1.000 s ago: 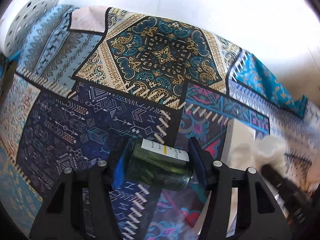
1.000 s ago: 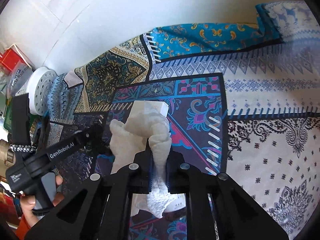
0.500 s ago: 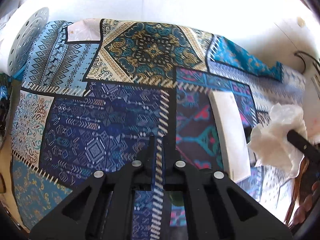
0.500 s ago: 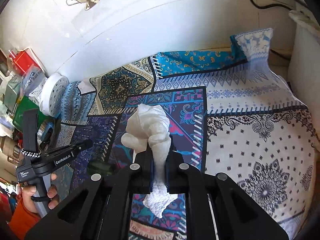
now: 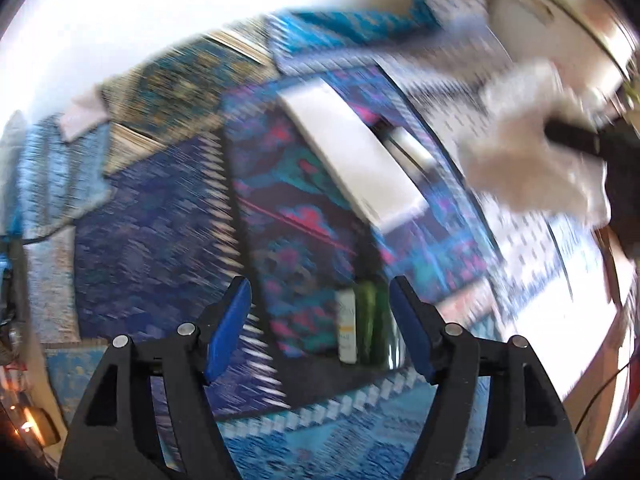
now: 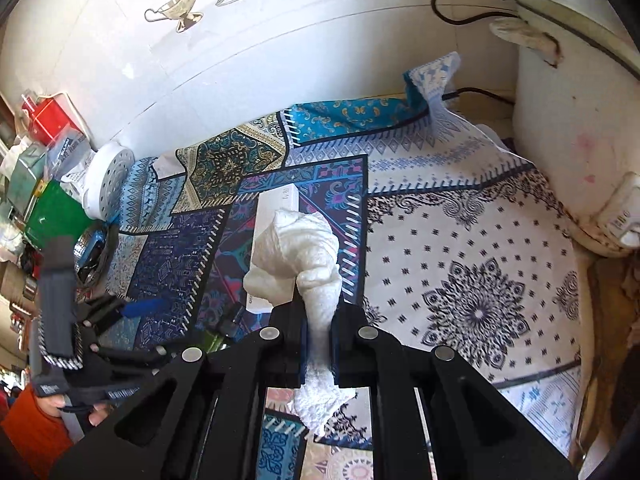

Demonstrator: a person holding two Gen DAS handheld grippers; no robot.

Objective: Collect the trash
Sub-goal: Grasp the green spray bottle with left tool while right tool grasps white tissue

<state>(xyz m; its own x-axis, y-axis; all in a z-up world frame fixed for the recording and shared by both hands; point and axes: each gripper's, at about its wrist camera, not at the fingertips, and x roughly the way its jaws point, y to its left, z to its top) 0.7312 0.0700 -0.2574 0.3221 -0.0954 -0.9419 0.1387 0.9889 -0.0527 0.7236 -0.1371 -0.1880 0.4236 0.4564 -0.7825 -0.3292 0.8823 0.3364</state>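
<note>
Since a second ago the left gripper (image 5: 320, 312) let go of the green glass bottle (image 5: 368, 322); its jaws are opening, and the bottle now shows in the gap near the 3 o'clock blue pad, apparently lying on the patterned cloth (image 5: 160, 240) below, not pinched. View is motion-blurred, so contact is uncertain. Right gripper (image 6: 318, 344) is clamped tight on the crumpled white tissue (image 6: 296, 248), wad bulging out toward 12 o'clock, tail hanging at 6: a thin neck pinch keeps soft paper from slipping. Beyond it, a white box (image 6: 276, 208) lies flat on the table at 12 o'clock. Farther, a white perforated disc (image 6: 106, 178) leans at the wall, 10 o'clock. Likely next: bin the tissue.
</note>
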